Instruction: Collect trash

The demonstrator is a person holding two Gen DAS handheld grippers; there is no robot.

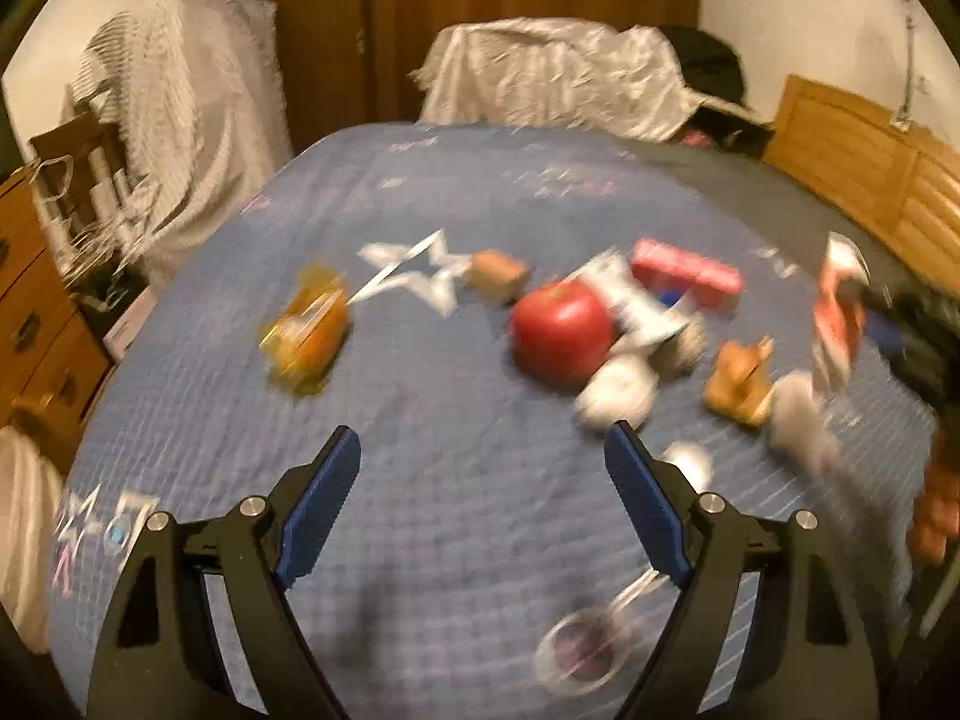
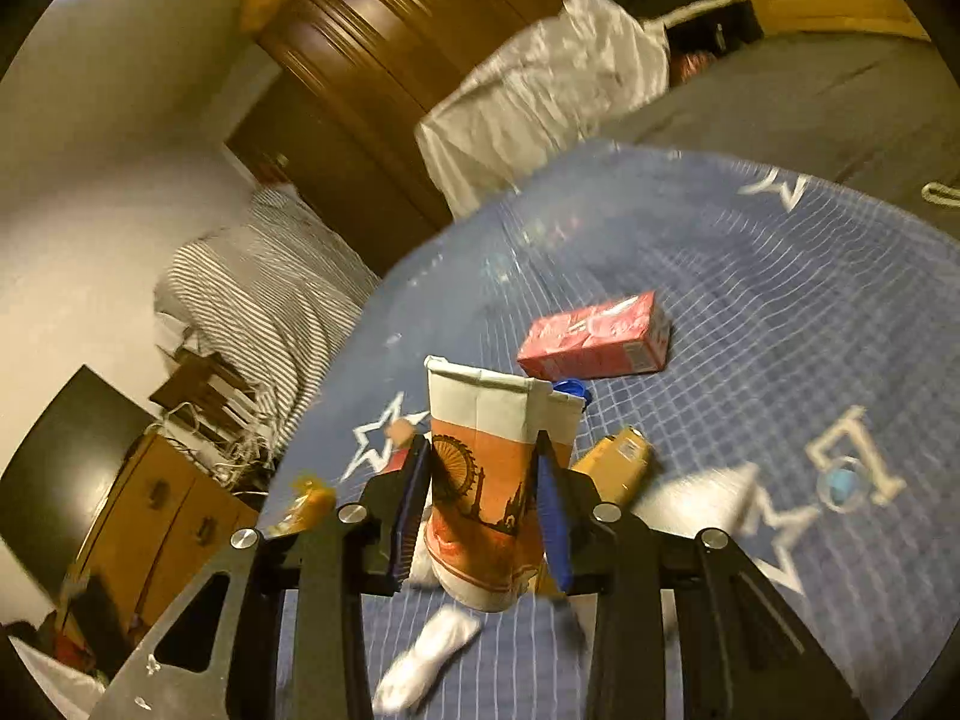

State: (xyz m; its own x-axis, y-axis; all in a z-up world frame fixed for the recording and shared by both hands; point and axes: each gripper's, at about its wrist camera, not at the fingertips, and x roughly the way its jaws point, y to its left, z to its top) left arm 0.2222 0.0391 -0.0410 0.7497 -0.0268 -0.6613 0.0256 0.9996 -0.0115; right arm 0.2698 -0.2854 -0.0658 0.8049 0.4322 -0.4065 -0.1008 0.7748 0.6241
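My right gripper is shut on a crushed orange and white paper cup and holds it above the blue bedspread. The cup and right gripper show at the right of the left wrist view. My left gripper is open and empty above the bedspread. Ahead of it lie a red apple, a red carton, a crumpled orange wrapper, a brown block, white crumpled paper and a tan scrap. The view is motion-blurred.
A clear plastic lid lies near my left gripper. A red carton, an orange bottle and a white sock lie under the right gripper. A wooden dresser stands left of the bed; white cloth lies at the far end.
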